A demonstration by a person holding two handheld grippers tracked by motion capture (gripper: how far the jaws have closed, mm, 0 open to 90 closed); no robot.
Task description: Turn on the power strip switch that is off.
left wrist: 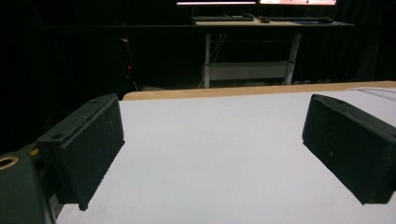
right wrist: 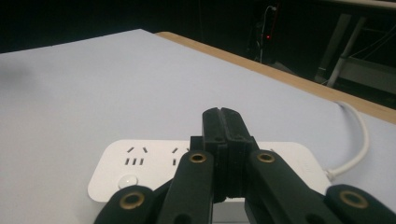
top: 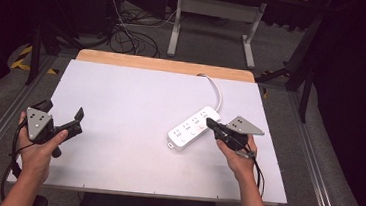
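Note:
A white power strip lies slantwise on the white table, right of centre, with its white cable running off toward the back edge. My right gripper is shut with nothing between its jaws, and its tip hovers over the strip's right end. In the right gripper view the closed gripper points across the power strip, whose sockets and round buttons show. My left gripper is held at the table's left front, open wide and empty. Its two black pads frame bare table.
The table's wooden back edge shows beyond the white surface. Behind it stand a white desk frame and loose cables on the floor. A metal rail runs along the right side.

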